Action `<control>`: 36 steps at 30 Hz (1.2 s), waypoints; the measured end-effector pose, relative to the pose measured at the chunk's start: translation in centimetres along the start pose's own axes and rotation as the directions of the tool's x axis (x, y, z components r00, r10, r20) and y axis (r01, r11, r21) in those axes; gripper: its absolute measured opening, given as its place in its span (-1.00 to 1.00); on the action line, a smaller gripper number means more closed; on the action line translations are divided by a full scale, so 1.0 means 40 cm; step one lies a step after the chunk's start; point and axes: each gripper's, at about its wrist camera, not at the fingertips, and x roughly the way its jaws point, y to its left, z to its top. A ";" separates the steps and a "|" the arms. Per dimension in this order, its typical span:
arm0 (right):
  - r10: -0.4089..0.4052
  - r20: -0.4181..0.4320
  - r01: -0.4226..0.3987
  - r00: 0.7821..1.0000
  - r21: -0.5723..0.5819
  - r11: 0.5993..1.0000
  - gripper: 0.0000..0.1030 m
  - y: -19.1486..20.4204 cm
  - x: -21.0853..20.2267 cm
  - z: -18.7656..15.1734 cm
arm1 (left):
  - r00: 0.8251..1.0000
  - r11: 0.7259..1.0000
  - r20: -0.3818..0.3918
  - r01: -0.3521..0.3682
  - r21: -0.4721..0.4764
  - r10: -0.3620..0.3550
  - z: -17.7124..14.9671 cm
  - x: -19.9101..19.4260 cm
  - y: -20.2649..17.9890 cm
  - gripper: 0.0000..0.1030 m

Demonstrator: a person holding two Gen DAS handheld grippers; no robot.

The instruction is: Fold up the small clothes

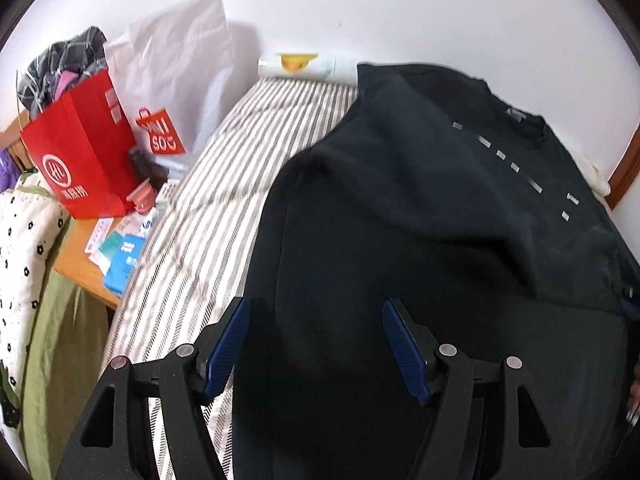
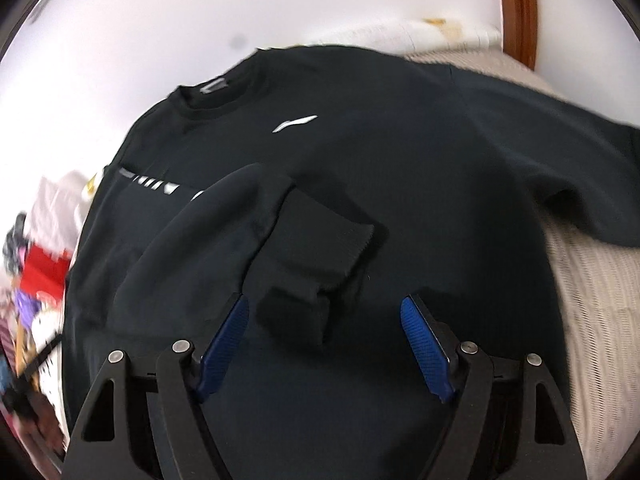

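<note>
Across the left wrist view, your left claw (image 1: 316,320) hung with its blue pads spread wide and nothing between them, low in the frame over the near hem of the black sweatshirt (image 1: 420,220). That sweatshirt lay flat on the striped bed (image 1: 224,184), filling the centre and right, collar toward the white wall (image 1: 400,12) at the top. At the left edge a red paper bag (image 1: 80,160) stuffed with clothes stood on a wooden counter (image 1: 76,252) among small boxes, well apart from the work.

Low in the right wrist view, your right claw (image 2: 325,316) was likewise parted and gripped nothing. Just beyond its pads lay the folded sleeve (image 2: 224,240), brought across the chest so its ribbed cuff (image 2: 320,256) rested on the body, probably to narrow the garment. At the right of the frame the other sleeve (image 2: 568,184) lay stretched out over the bedding, not yet folded in, so I would judge the fold barely half done.
</note>
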 end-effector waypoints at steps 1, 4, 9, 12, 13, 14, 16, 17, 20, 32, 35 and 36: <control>-0.027 0.022 0.027 0.999 -0.001 1.000 0.52 0.009 0.006 0.008 | 1.000 1.000 -0.005 -0.003 0.004 0.003 -0.008 0.009 0.003 0.29; -0.098 0.042 0.099 0.994 -0.024 0.995 0.40 0.045 0.040 0.032 | 1.000 1.000 0.010 -0.010 0.020 0.010 -0.017 0.017 -0.002 0.31; -0.072 0.049 0.077 0.996 -0.111 0.991 -0.54 0.102 0.047 0.052 | 1.000 1.000 0.007 -0.003 0.012 0.003 -0.013 0.020 0.008 0.34; -0.052 0.063 0.058 0.997 -0.097 0.994 -0.57 0.082 -0.007 0.057 | 1.000 1.000 -0.007 0.004 -0.012 -0.004 -0.019 0.021 0.027 0.35; -0.025 0.056 0.030 0.998 -0.085 0.996 -0.57 0.063 -0.030 0.056 | 1.000 1.000 -0.007 0.009 -0.020 -0.009 -0.020 0.019 0.034 0.35; -0.010 0.052 0.014 0.999 -0.075 0.997 -0.57 0.045 -0.050 0.055 | 1.000 1.000 -0.009 0.008 -0.022 -0.008 -0.022 0.017 0.037 0.35; -0.017 0.055 0.021 0.998 -0.057 0.998 -0.57 0.012 -0.077 0.055 | 1.000 1.000 -0.009 0.007 -0.021 -0.007 -0.025 0.015 0.041 0.35; -0.022 0.052 0.025 0.998 -0.054 0.998 -0.57 -0.001 -0.085 0.055 | 1.000 1.000 -0.008 0.007 -0.022 -0.007 -0.026 0.014 0.041 0.35; -0.002 0.033 0.003 0.999 -0.040 0.999 -0.57 -0.028 -0.087 0.055 | 1.000 1.000 -0.010 -0.001 -0.024 0.001 -0.029 0.011 0.039 0.35; -0.156 0.048 0.160 0.987 -0.102 0.982 -0.24 -0.092 -0.139 -0.061 | 1.000 1.000 -0.027 -0.010 0.012 0.011 -0.116 -0.067 0.077 0.35; -0.192 0.067 0.200 0.979 -0.146 0.969 -0.04 -0.120 -0.198 -0.136 | 0.999 1.000 -0.025 0.020 0.011 -0.019 -0.154 -0.092 0.095 0.35; -0.196 0.070 0.205 0.978 -0.164 0.965 0.03 -0.128 -0.216 -0.166 | 0.999 0.999 -0.023 0.033 0.011 -0.032 -0.167 -0.103 0.098 0.35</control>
